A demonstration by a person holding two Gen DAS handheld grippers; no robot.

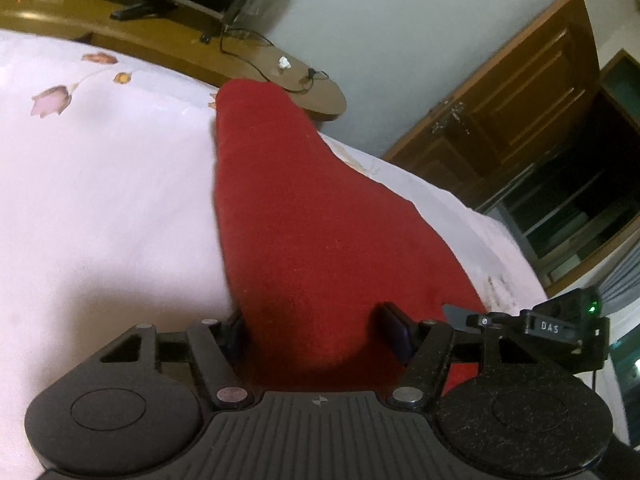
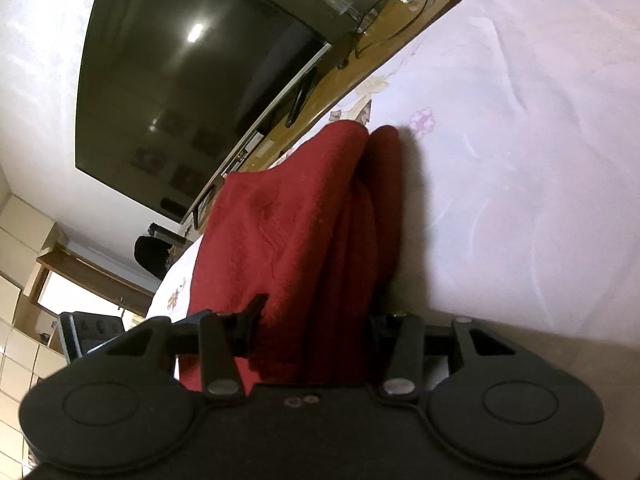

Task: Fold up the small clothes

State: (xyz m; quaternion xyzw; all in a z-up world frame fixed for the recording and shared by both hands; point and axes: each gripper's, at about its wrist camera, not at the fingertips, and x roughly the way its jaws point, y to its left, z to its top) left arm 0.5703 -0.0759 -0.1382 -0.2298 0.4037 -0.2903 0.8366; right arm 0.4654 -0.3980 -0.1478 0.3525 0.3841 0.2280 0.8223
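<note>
Gripping red garment [image 1: 304, 216] on bed [image 1: 100, 208] | left tool [image 1: 316, 336] and right tool [image 2: 316, 320] clamped on bunched cloth | risk: layers slipped, fold skewed near bed edge.

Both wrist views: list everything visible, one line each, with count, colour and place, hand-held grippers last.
red garment: one, red, on the bed, near end bunched between both grippers' jaws
bedsheet: one, pale pink with flower prints, under the garment
television: one, black, off, on the wooden shelf
wooden shelf: one, brown, beyond the bed
cables: several, black, on the shelf
wooden door: one, brown, right of the bed
left hand-held gripper: one, black, closed on the garment
right hand-held gripper: one, black, closed on the garment
</note>
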